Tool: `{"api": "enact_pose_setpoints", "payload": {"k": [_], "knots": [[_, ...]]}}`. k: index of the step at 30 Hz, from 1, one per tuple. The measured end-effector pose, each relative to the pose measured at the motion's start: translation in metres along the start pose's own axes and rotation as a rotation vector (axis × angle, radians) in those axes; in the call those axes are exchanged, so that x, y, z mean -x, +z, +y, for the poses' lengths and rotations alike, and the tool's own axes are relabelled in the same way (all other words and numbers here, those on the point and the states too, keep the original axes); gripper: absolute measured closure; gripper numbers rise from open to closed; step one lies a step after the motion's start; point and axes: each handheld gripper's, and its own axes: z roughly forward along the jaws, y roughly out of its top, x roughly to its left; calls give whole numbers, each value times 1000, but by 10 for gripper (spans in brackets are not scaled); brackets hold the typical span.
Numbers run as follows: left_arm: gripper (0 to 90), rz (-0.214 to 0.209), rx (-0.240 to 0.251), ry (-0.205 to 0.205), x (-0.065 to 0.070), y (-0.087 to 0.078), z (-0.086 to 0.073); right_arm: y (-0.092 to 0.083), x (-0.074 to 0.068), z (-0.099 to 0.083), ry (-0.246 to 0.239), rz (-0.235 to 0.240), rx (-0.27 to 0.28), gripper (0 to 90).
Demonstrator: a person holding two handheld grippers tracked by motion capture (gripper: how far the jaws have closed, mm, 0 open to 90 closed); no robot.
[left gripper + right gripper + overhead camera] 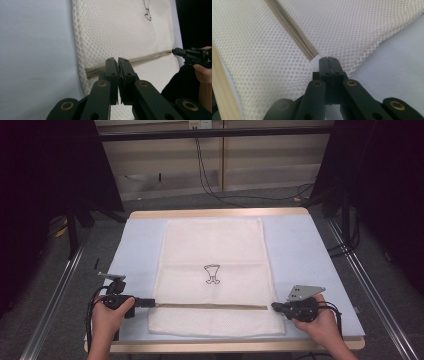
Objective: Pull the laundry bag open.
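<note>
On the table: table: a wooden-edged table [210, 213] under a pale blue mat [310, 255] carries the work; the person's two hands enter from the near edge.
Mesh laundry bag: a cream mesh laundry bag [212, 270] lies flat at the mat's centre, long axis running away from the person, a small black emblem [212, 273] near its middle.
Zipper: a tan zipper [210, 306] crosses the bag from side to side close to the near end; it reads as zipped along the visible run, judged from the narrow even line.
Left gripper: left gripper [148, 303] sits at the zipper's left end, jaws pressed together; in the left gripper view the tips [117, 61] lie over the zipper tape, but whether a pull tab is pinched between them I cannot tell.
Right gripper: right gripper [275, 307] sits at the zipper's right end, jaws pressed together at the tape's end [328, 60]; a pinch on the fabric there is likely but not confirmed.
Step in hand, judged: opening or running the zipper, one end anchored, the other drawn.
Recommended practice: keep the right hand still as anchor, hold the tape taut, draw the left along the zipper's line and low to the mat; avoid lifting, which would bunch the mesh.
Risk: mesh catching in the teeth; a slipped tab.
</note>
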Motion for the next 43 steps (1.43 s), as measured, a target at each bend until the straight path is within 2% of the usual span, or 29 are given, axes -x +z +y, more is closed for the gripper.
{"api": "enact_pose_setpoints", "payload": {"k": [2, 7, 13, 14, 16, 17, 18, 21, 22, 23, 24, 25, 26, 27, 28, 29, 30, 31, 32, 33, 34, 36, 37, 38, 39, 41, 43], "knots": [[873, 6, 2, -8, -4, -3, 0, 0, 0, 0, -2, 0, 1, 900], [872, -11, -2, -6, -11, -7, 0, 0, 0, 0, -5, 2, 1, 900], [873, 9, 16, -12, -17, -17, -1, 0, 0, 0, -5, 2, 1, 900], [873, 20, 24, -17, -22, -23, -2, 0, 0, 0, -5, 2, 1, 900], [873, 6, 26, -16, -24, -24, -3, 0, 0, 0, -2, 0, -1, 900], [873, -4, 39, -34, -24, -24, -3, 0, 0, 0, -3, 1, 0, 900], [873, 5, 33, -35, -24, -23, -3, 0, 0, 0, -3, 1, 0, 900], [869, 6, 18, -6, -24, -24, -3, 0, 1, 0, -8, 2, 1, 900], [865, 38, 39, 3, -24, -25, -3, 0, 0, 0, -4, 1, 2, 900], [831, 46, 55, -2, -24, -27, -3, 0, 0, -1, -3, 2, 4, 900], [793, 36, 86, -9, -25, -30, -3, 0, 0, -1, -10, 8, 14, 900], [757, 29, 111, -3, -25, -33, -3, 0, 1, -2, -21, 9, 23, 900], [692, 47, 140, 12, -23, -38, -4, -3, 3, -3, -15, 19, 52, 896], [652, 47, 140, 12, -23, -38, -4, -3, 3, -3, -15, 19, 52, 896], [652, 68, 159, 45, -24, -40, -4, -6, 5, -3, 5, 16, 71, 860], [526, 86, 213, 81, -23, -40, -4, -13, 9, -1, 14, -42, 131, 708], [526, 103, 244, 94, -23, -40, -4, -13, 9, -1, 14, -42, 131, 708], [504, 137, 275, 101, -22, -41, -4, -18, 12, 0, 35, -72, 155, 682], [466, 137, 275, 101, -22, -41, -4, -18, 12, 0, 35, -72, 155, 682], [418, 146, 297, 121, -22, -40, -4, -19, 14, -1, 44, -91, 161, 581], [418, 154, 322, 129, -21, -39, -4, -19, 14, -1, 44, -91, 161, 581], [397, 169, 334, 136, -20, -38, -4, -19, 17, -2, 70, -115, 165, 495], [339, 196, 346, 178, -21, -36, -3, -18, 19, -3, 80, -124, 162, 414], [306, 214, 353, 194, -21, -36, -3, -18, 20, -3, 91, -137, 155, 381], [300, 214, 353, 194, -21, -36, -3, -18, 20, -3, 91, -137, 155, 381], [284, 210, 358, 188, -22, -35, -2, -19, 23, -3, 109, -146, 144, 311], [270, 250, 352, 218, -22, -32, -2, -19, 24, -3, 107, -152, 148, 301]]}}
